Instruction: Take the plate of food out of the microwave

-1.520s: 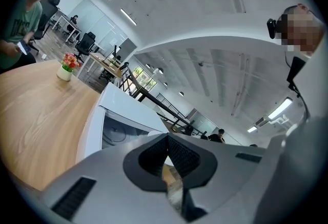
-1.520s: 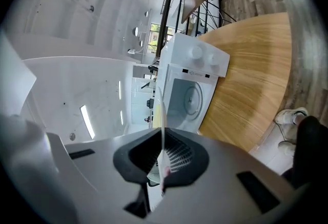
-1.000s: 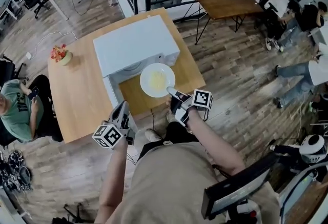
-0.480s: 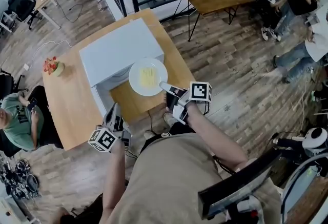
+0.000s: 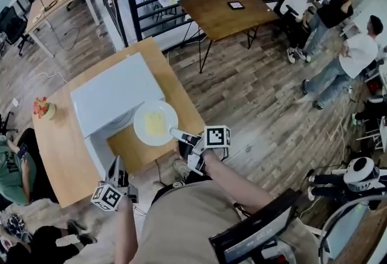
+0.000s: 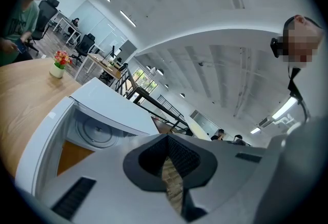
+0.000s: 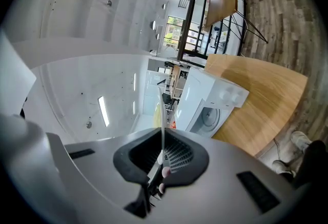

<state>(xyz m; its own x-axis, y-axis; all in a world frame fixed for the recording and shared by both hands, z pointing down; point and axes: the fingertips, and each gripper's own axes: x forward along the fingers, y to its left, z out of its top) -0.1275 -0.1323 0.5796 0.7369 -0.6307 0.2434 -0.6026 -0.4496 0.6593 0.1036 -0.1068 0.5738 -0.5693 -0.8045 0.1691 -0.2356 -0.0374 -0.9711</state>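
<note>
Right gripper jaws pinch the plate at its 4 o'clock rim, likely stiff, slippery, tip-prone; left gripper empty, jaws pressed together.

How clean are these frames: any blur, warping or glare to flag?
Head view: evenly lit, sharp, edges warped by the wide lens; plate and yellow food clear. Left gripper view: black round border, microwave sharp. Right gripper view: rolled sideways, plate a thin edge-on line, ceiling lights bright without glare.
</note>
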